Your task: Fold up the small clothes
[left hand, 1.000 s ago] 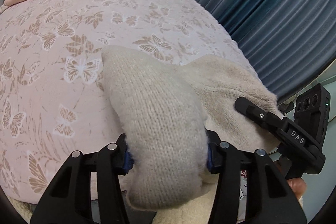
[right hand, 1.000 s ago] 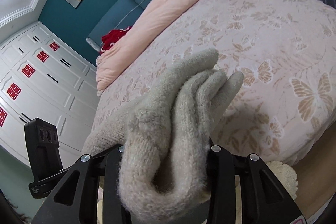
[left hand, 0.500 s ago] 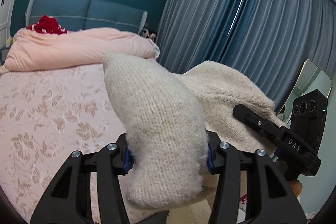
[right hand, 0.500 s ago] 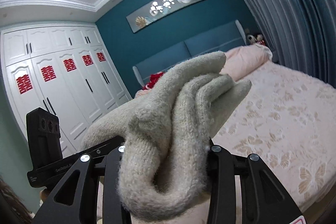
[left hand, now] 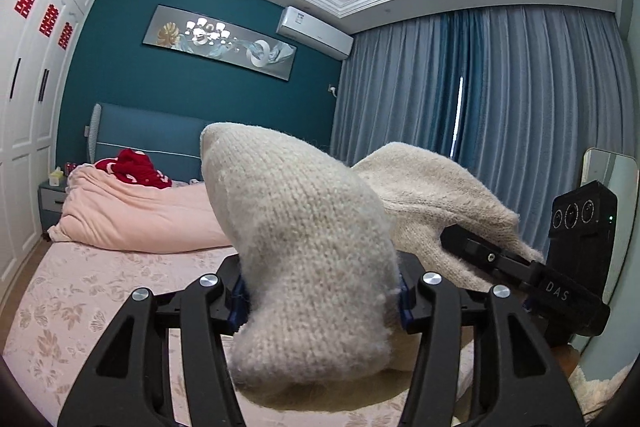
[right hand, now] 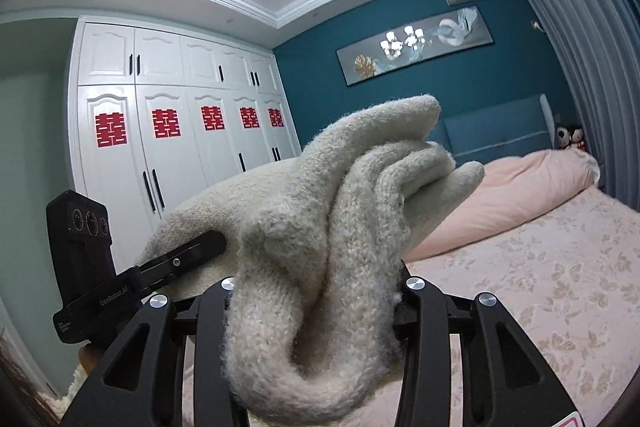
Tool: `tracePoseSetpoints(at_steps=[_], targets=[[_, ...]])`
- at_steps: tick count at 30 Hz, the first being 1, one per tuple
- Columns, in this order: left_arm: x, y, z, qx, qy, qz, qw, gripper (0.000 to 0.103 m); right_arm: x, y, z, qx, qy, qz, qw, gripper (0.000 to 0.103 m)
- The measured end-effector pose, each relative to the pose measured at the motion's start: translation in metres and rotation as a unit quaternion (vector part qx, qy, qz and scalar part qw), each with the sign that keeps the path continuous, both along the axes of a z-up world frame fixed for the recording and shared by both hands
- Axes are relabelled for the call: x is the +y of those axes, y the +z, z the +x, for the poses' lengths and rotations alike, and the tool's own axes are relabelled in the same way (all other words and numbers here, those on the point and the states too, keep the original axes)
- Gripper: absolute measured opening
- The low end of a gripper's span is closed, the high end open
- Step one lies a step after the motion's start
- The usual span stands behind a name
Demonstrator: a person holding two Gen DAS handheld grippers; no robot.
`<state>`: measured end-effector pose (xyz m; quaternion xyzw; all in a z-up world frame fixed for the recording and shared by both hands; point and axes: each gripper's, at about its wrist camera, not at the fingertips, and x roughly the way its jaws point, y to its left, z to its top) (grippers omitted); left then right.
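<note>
At nine o'clock in our left wrist view stands the white wardrobe, with a small nightstand below it. Moving right, the pink duvet lies bunched at the head of the bed, a red garment on top of it against the blue headboard. At six o'clock our left tool is clamped on a thick fold of the cream knitted sweater, which bulges up between its jaws to the centre of the view. The knit runs on towards three o'clock, where our right tool reaches into it from the side; from here we cannot tell how its jaws stand. Behind it hang the blue curtains, and a mirror leans at the far right.

In our right wrist view the left tool comes in at eight o'clock, touching the sweater. At six o'clock the right tool grips a bunched, many-layered fold of the knit, jaws pressed against it on both sides. The sweater is held up above the bed, stretched between both tools, with the duvet at three o'clock.
</note>
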<state>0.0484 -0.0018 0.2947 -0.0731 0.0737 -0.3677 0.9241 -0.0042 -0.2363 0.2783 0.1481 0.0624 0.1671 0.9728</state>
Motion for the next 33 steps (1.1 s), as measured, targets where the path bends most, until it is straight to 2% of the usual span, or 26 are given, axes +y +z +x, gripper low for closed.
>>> tracePoseSetpoints(at_steps=[3, 4, 5, 6, 7, 8, 10, 11, 12, 14, 15, 17, 19, 21, 24, 25, 27, 28, 29, 30, 31, 32, 33], targets=[[0.016, -0.04, 0.031, 0.051, 0.023, 0.013, 0.9983, 0.057, 0.01, -0.061, 0.049, 0.076, 0.003, 0.016, 0.997, 0.046], [0.02, -0.065, 0.049, 0.081, 0.028, 0.02, 0.9961, 0.063, 0.011, -0.093, 0.067, 0.115, -0.005, 0.019, 0.993, 0.049], [0.025, -0.093, 0.064, 0.11, 0.034, 0.027, 0.993, 0.073, 0.013, -0.131, 0.085, 0.162, -0.011, 0.02, 0.986, 0.051], [0.03, -0.126, 0.078, 0.135, 0.051, 0.034, 0.9889, 0.079, 0.012, -0.172, 0.1, 0.219, -0.024, 0.018, 0.975, 0.051], [0.035, -0.163, 0.09, 0.165, 0.077, 0.042, 0.9823, 0.091, 0.01, -0.213, 0.11, 0.276, -0.044, 0.012, 0.96, 0.052], [0.042, -0.199, 0.098, 0.194, 0.097, 0.055, 0.9746, 0.091, 0.006, -0.252, 0.111, 0.329, -0.062, 0.012, 0.942, 0.052], [0.054, -0.263, 0.107, 0.281, 0.128, 0.082, 0.9476, 0.091, -0.006, -0.302, 0.096, 0.375, -0.081, 0.031, 0.923, 0.052], [0.064, -0.285, 0.104, 0.316, 0.127, 0.076, 0.9373, 0.091, -0.011, -0.316, 0.089, 0.388, -0.086, 0.03, 0.917, 0.052], [0.073, -0.301, 0.101, 0.338, 0.126, 0.06, 0.9306, 0.091, -0.015, -0.322, 0.087, 0.396, -0.086, 0.024, 0.914, 0.053], [0.09, -0.315, 0.101, 0.362, 0.128, 0.03, 0.9227, 0.093, -0.022, -0.327, 0.095, 0.404, -0.088, 0.013, 0.91, 0.066], [0.093, -0.319, 0.107, 0.377, 0.133, 0.018, 0.9165, 0.093, -0.021, -0.326, 0.105, 0.402, -0.091, 0.015, 0.911, 0.076], [0.094, -0.327, 0.13, 0.405, 0.135, 0.004, 0.9042, 0.094, -0.023, -0.325, 0.127, 0.397, -0.093, 0.022, 0.913, 0.079], [0.088, -0.338, 0.149, 0.431, 0.131, -0.003, 0.8928, 0.096, -0.02, -0.335, 0.155, 0.414, -0.08, 0.026, 0.907, 0.084], [0.077, -0.352, 0.166, 0.456, 0.125, -0.001, 0.881, 0.096, -0.015, -0.354, 0.181, 0.443, -0.066, 0.031, 0.893, 0.084], [0.058, -0.378, 0.186, 0.477, 0.126, 0.036, 0.8689, 0.096, -0.01, -0.394, 0.209, 0.496, -0.06, 0.055, 0.865, 0.084], [0.054, -0.387, 0.192, 0.484, 0.137, 0.05, 0.8627, 0.096, -0.008, -0.405, 0.214, 0.509, -0.053, 0.066, 0.857, 0.084], [0.051, -0.407, 0.199, 0.505, 0.132, 0.049, 0.8513, 0.096, -0.006, -0.424, 0.22, 0.526, -0.036, 0.106, 0.843, 0.084], [0.051, -0.417, 0.202, 0.525, 0.125, 0.037, 0.8414, 0.091, -0.007, -0.426, 0.221, 0.52, -0.033, 0.121, 0.845, 0.066], [0.054, -0.426, 0.203, 0.542, 0.11, 0.013, 0.8332, 0.078, -0.005, -0.423, 0.224, 0.511, -0.019, 0.131, 0.849, 0.049], [0.057, -0.429, 0.204, 0.547, 0.113, -0.003, 0.8296, 0.074, -0.003, -0.414, 0.227, 0.507, -0.012, 0.13, 0.852, 0.04], [0.059, -0.425, 0.203, 0.542, 0.114, -0.014, 0.8326, 0.061, 0.0, -0.399, 0.228, 0.49, -0.007, 0.123, 0.863, 0.036], [0.06, -0.416, 0.203, 0.533, 0.109, -0.017, 0.8391, 0.049, 0.004, -0.377, 0.228, 0.459, 0.01, 0.115, 0.881, 0.035], [0.06, -0.404, 0.202, 0.518, 0.1, -0.015, 0.8496, 0.047, 0.008, -0.353, 0.226, 0.428, 0.024, 0.107, 0.897, 0.034]])
